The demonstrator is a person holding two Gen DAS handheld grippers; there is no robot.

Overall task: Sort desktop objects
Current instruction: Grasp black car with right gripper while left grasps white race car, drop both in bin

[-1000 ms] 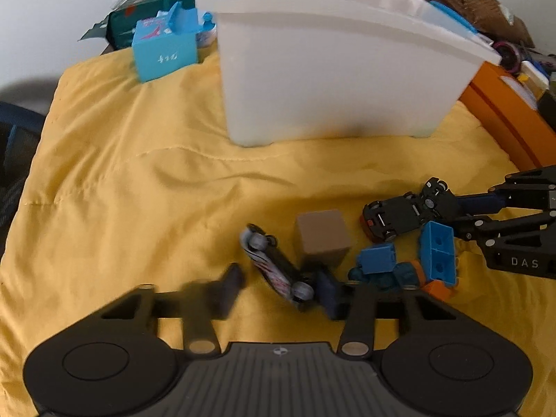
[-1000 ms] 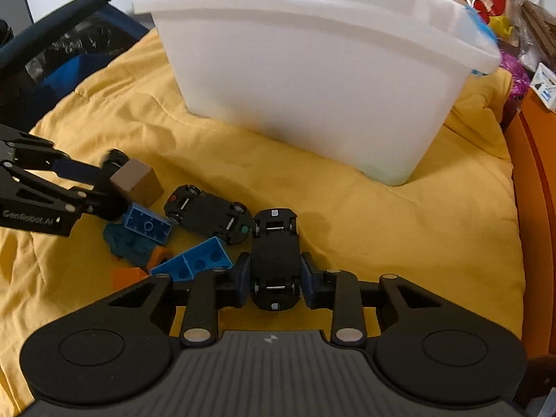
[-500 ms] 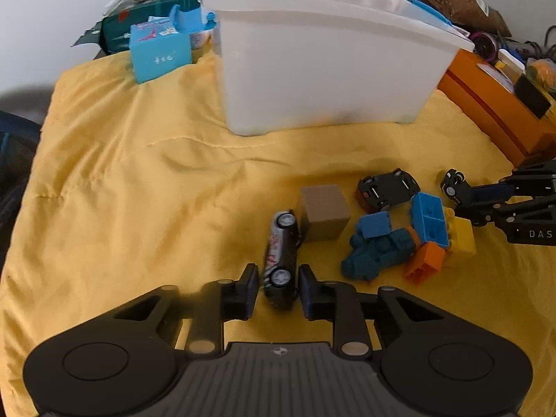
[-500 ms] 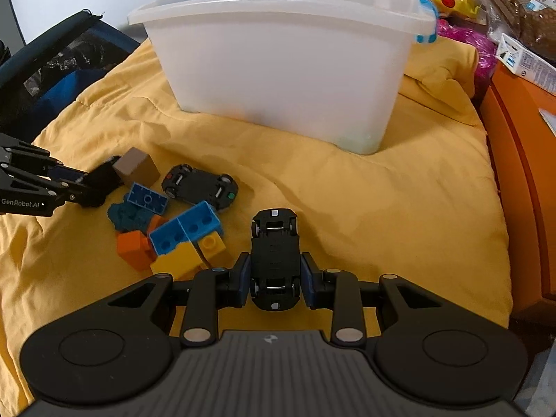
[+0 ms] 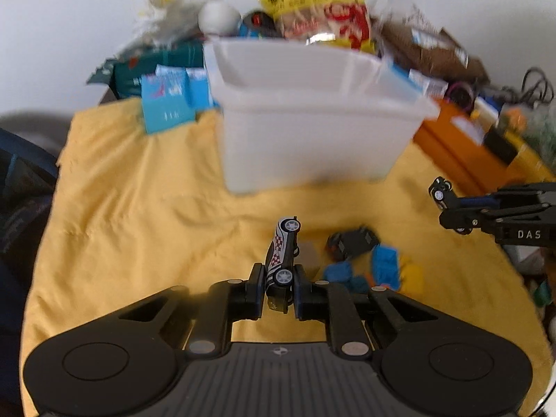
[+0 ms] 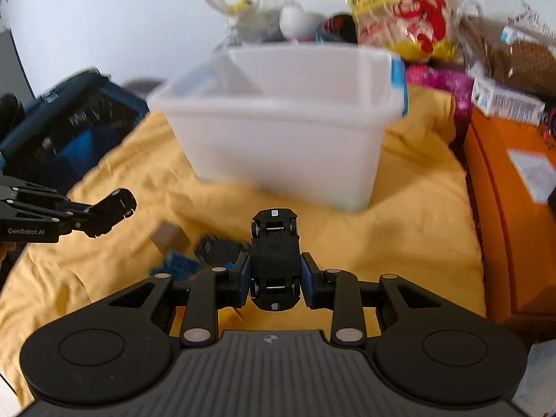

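1. A checkered toy car (image 5: pixel 282 255) sits clamped on its side in the left claw (image 5: pixel 278 286), nose pointing away, raised above the yellow cloth (image 5: pixel 139 215) short of the white bin (image 5: pixel 312 132).
2. A black toy car (image 6: pixel 275 259) rides belly-up in the right claw (image 6: pixel 275 285), gripped across its flanks and likewise held in the air near the bin's front wall.
3. The risk, as it appears: only the rear of the checkered car is pinched, so a quick swing could pivot it out of the grip and drop it short of the rim.
4. Both claws seem headed for the same opening; converging together, they could knock each other or strike the bin's near wall.
5. Left on the cloth near the claws are another dark car (image 5: pixel 351 241), a brown block (image 6: pixel 170 238) and blue (image 5: pixel 384 266), yellow and orange bricks, all blurred.
6. Compared with half a second earlier, both cars have been lifted clear of the cloth, and the bin's open top and the snack bags (image 6: pixel 399 10) behind it now show.
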